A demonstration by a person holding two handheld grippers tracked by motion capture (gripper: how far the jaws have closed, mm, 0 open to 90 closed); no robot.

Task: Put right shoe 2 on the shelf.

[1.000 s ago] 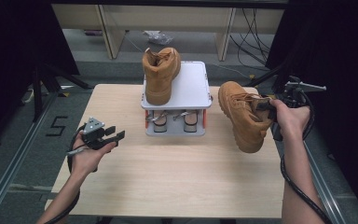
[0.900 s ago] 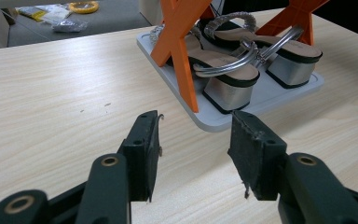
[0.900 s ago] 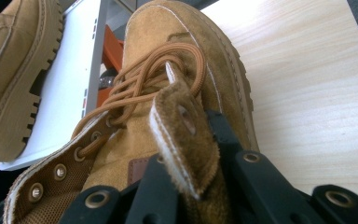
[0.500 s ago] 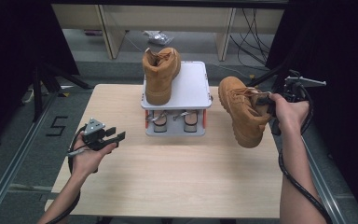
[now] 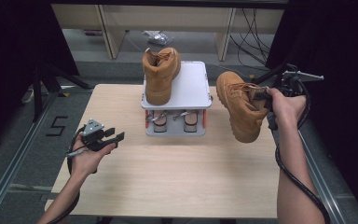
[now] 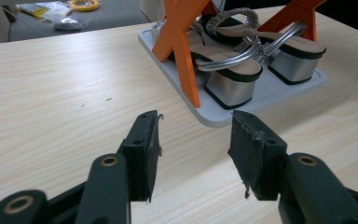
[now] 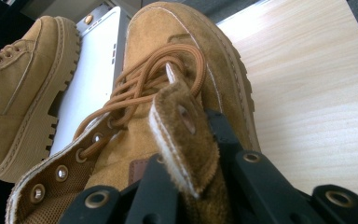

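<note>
Right gripper [image 5: 264,98]: clamped on the tongue/collar flap of the held boot [image 5: 240,106]; flap pinched between the black jaws in the right gripper view [image 7: 186,140].
Left gripper [image 5: 108,136]: jaws apart, gripping nothing; parked above the near-left part of the table [image 5: 177,186], well apart from the rack.
Held boot: in the air, right of the rack's top shelf [image 5: 191,84], toe tilted down and toward the near side, sole clear of the wood.
Second boot [image 5: 161,74]: standing upright on the left half of the white top shelf, heel toward the near edge.
Free spot: bare right half of the top shelf, just beside the second boot.
Lower shelf: pair of block-heeled sandals [image 6: 242,60] between orange struts [image 6: 179,42]; no part in this step.
Step in hand (judged): carrying the held boot over to the free right half of the shelf.
Doing it well: lift enough to clear the shelf's right edge; level the sole before lowering, since a flap grip lets the toe droop and swing; move slowly to calm that swing.
Placement: parallel to the second boot, just beside without knocking it, whole sole on the shelf.
Risk: soft suede flap slipping between the pads; release only once the sole rests flat.
Left gripper's use: ready to steady the rack or toe if needed.
</note>
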